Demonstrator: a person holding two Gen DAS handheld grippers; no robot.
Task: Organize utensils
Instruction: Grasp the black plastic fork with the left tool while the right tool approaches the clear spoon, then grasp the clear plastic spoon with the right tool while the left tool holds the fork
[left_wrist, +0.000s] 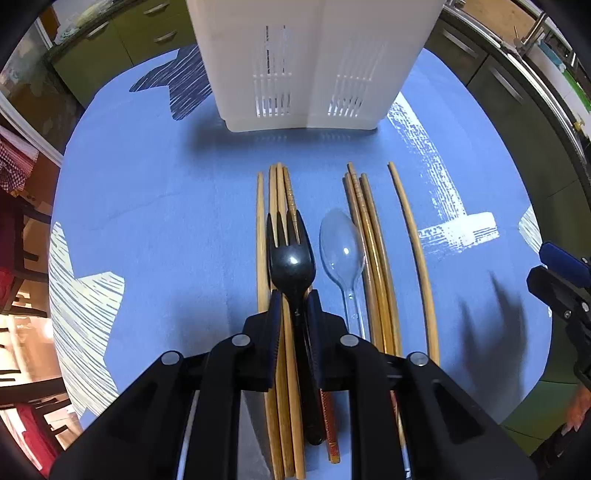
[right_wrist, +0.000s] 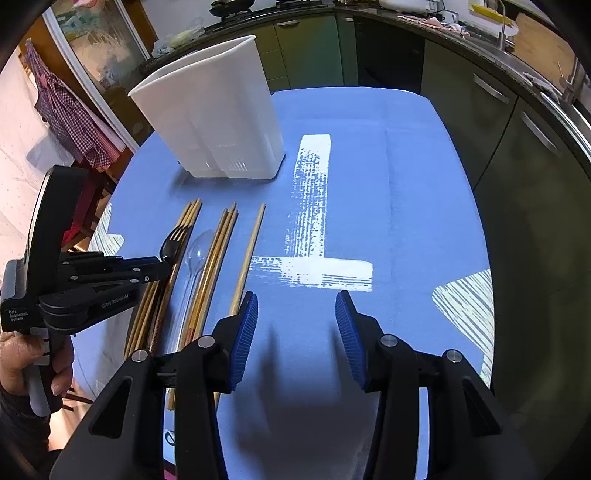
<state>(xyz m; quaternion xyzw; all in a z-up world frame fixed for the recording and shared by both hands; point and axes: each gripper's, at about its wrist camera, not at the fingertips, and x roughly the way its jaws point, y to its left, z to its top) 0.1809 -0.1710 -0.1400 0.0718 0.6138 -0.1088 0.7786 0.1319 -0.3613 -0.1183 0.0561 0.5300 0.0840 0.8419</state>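
My left gripper (left_wrist: 294, 297) is shut on the neck of a black plastic fork (left_wrist: 291, 254), which lies over a bundle of wooden chopsticks (left_wrist: 275, 229). A clear plastic spoon (left_wrist: 341, 251) lies just right of the fork, then more chopsticks (left_wrist: 373, 258) and a single one (left_wrist: 415, 251). A white slotted utensil holder (left_wrist: 306, 62) stands beyond them. In the right wrist view my right gripper (right_wrist: 295, 332) is open and empty over bare cloth, right of the single chopstick (right_wrist: 247, 258). The left gripper (right_wrist: 166, 267), fork (right_wrist: 171, 245), spoon (right_wrist: 195, 256) and holder (right_wrist: 214, 114) show there too.
The table has a blue cloth (right_wrist: 406, 184) with white printed patches (right_wrist: 314, 206). Green kitchen cabinets (right_wrist: 498, 122) curve around the far and right sides. A chequered cloth (right_wrist: 70, 118) hangs at the left. The right gripper's tip shows at the edge of the left wrist view (left_wrist: 561, 280).
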